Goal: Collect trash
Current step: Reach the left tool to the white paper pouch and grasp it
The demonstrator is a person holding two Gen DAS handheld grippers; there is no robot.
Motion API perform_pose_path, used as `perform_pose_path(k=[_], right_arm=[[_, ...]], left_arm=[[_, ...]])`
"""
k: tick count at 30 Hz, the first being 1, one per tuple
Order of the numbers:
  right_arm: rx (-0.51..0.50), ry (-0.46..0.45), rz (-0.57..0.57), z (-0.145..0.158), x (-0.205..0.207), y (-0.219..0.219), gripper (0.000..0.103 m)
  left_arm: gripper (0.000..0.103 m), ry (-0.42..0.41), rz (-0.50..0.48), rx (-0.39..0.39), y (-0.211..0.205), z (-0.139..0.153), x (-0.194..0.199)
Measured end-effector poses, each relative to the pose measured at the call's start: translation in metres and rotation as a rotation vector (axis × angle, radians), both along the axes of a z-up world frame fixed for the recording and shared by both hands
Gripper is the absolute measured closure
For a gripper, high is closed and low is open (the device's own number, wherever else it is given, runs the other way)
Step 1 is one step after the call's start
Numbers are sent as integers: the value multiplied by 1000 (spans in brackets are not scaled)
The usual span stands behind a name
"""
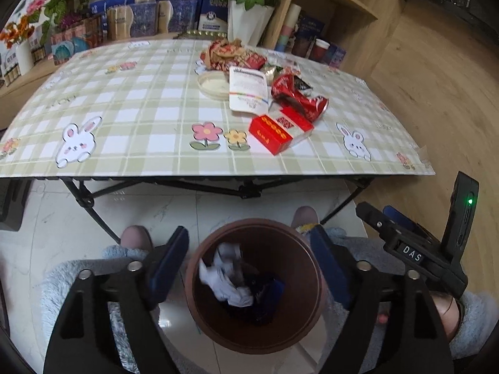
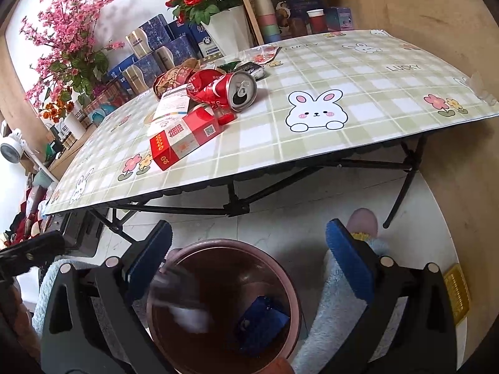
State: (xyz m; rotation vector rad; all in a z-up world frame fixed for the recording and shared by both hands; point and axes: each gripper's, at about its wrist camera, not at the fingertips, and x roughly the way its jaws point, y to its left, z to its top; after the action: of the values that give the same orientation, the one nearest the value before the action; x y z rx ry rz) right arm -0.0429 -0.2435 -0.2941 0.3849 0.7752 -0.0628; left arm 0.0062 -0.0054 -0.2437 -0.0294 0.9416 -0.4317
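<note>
A brown bin [image 1: 199, 314] stands on the floor below the table edge, holding white crumpled paper [image 1: 226, 277] and a dark blue item [image 1: 265, 293]. My left gripper [image 1: 249, 255] is open and empty above the bin. My right gripper [image 2: 249, 261] is open above the same bin [image 2: 280, 268], where a blurred white scrap [image 2: 190, 314] and a blue packet [image 2: 260, 321] show. On the table lie a crushed red can [image 1: 299, 96], a red box [image 1: 274, 132], a white leaflet [image 1: 248, 88], a round lid [image 1: 213, 84] and crumpled wrappers [image 1: 230, 54]. The can [image 2: 223, 90] and box [image 2: 184, 138] also show in the right wrist view.
The folding table with a checked cloth [image 1: 131, 106] has black legs [image 1: 90, 208]. Flower pots [image 1: 249, 18] and boxes [image 1: 174, 12] stand behind it. The person's legs and slippers [image 1: 137, 237] flank the bin. The right gripper's body [image 1: 414, 249] is at the right.
</note>
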Motion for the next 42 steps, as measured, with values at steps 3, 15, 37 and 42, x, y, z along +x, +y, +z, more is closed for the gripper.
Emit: perform_pose_path(k=[3, 15, 37, 42], right_arm=[[-4, -1, 3, 1, -1, 1, 6], [23, -37, 0, 15, -1, -6, 6], [-22, -150, -27, 84, 32, -57, 6], [-13, -111, -2, 74, 53, -62, 6]], left_arm=[[10, -50, 61, 26, 6, 8, -1], [7, -197, 182, 53, 46, 35, 11], [16, -114, -46, -40, -1, 49, 92], [17, -101, -101, 40, -37, 30, 132]])
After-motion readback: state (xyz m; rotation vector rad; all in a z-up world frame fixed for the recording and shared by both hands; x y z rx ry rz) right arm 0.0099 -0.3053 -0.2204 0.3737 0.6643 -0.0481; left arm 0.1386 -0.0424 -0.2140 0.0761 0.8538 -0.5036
